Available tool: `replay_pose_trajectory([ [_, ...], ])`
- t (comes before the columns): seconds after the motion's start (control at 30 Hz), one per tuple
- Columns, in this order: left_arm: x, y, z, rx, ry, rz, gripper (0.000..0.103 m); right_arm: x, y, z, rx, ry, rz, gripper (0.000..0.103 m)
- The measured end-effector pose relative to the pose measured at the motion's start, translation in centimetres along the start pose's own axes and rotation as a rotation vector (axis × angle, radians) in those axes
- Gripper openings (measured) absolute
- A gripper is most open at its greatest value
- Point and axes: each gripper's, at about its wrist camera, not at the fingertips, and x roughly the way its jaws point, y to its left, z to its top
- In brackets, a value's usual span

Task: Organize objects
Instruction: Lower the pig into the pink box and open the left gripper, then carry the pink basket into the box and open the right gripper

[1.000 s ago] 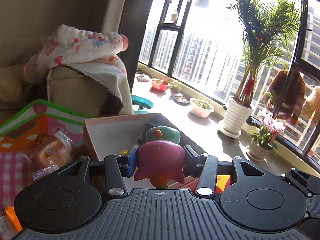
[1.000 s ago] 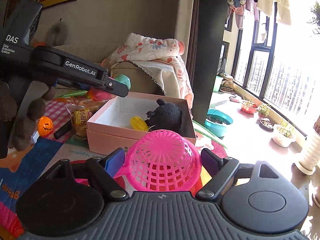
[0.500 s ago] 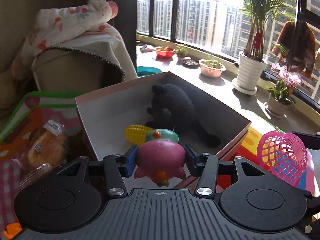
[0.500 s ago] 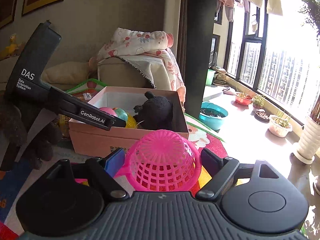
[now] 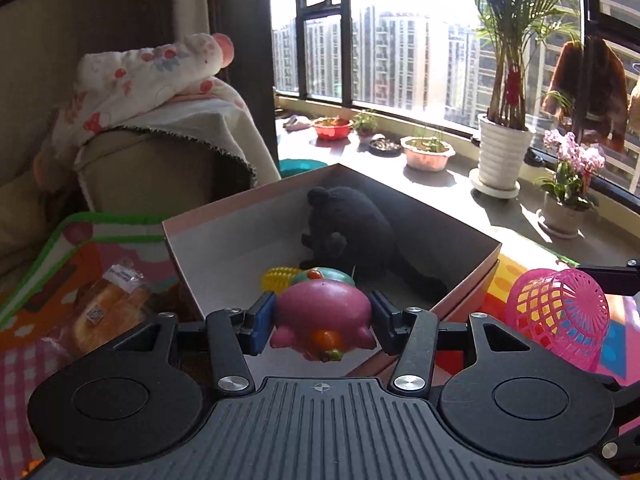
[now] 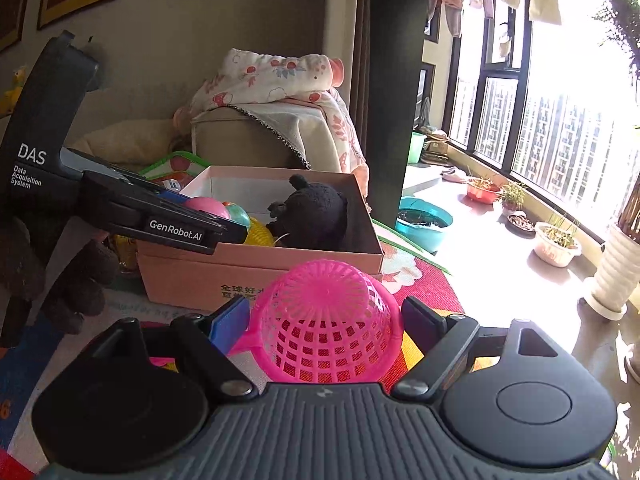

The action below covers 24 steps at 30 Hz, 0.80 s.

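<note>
Two claws loaded: my left claw [image 5: 323,322] grips a pink toy [image 5: 322,316] over the box [image 5: 460,220]; my right claw [image 6: 325,322] clamps a basket [image 6: 326,320] beside it. Risk: the rounded toy slips out early. Legible: "DAS", "GenRobot.AI".

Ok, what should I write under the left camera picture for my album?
Left gripper holding a pink toy over the box.

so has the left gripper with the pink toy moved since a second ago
Yes: the left gripper, shut on the pink toy, has advanced over the pink cardboard box.
</note>
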Motion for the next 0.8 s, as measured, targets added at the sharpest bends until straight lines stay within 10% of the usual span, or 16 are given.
replay_pose_trajectory([
  [0.17, -2.0, 0.9, 0.2, -0.062, -0.183, 0.032, 0.055, 0.4, 0.1, -0.3, -0.007, 0.008, -0.009, 0.083],
  [0.47, -6.8, 3.7, 0.1, -0.192, -0.272, 0.03, 0.055, 0.4, -0.1, 1.3, -0.018, -0.033, -0.021, 0.084],
  [0.8, -13.5, 7.3, -7.2, -0.249, -0.152, 0.112, 0.055, 10.2, 3.2, 14.4, -0.184, -0.072, -0.116, 0.084],
])
